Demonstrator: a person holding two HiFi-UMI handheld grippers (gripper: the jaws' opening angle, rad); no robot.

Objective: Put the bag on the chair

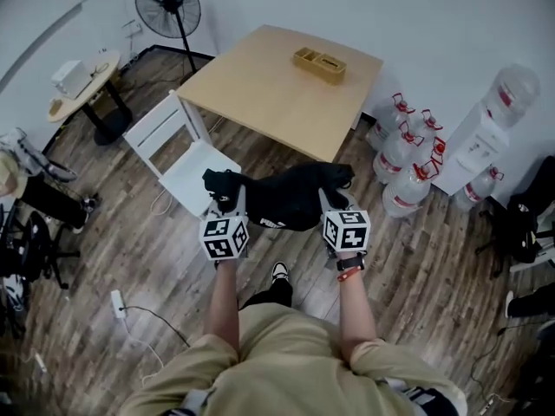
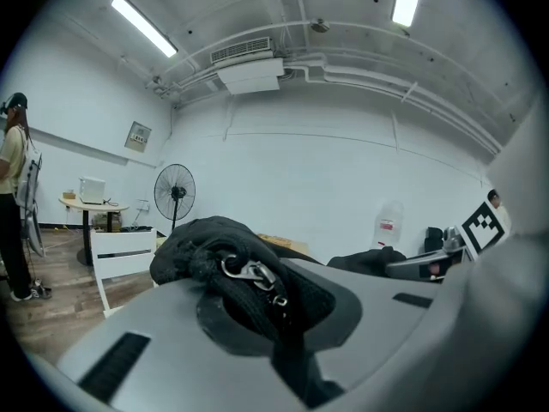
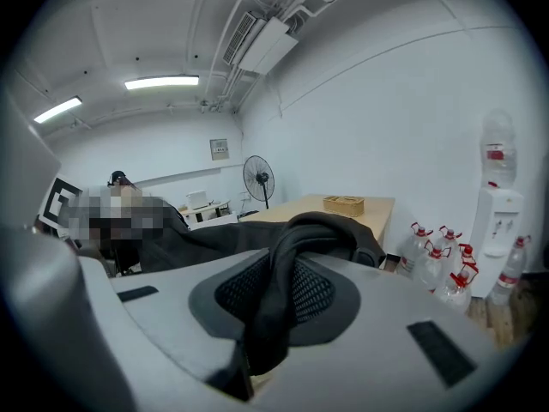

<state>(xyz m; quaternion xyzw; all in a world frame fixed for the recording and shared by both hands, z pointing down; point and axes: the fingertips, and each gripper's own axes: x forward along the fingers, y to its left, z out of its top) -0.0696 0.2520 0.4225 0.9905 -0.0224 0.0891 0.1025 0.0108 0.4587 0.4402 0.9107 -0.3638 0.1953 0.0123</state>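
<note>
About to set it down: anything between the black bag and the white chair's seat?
Nothing visible. The black bag, held by the left gripper and right gripper, hangs beside the white chair's bare seat.

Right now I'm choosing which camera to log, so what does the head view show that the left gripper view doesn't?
Only the head view: the red-capped water jugs and the power strip. Only the left gripper view: the ceiling light and a metal clasp. Both: the black bag, the white chair and the fan.
</note>
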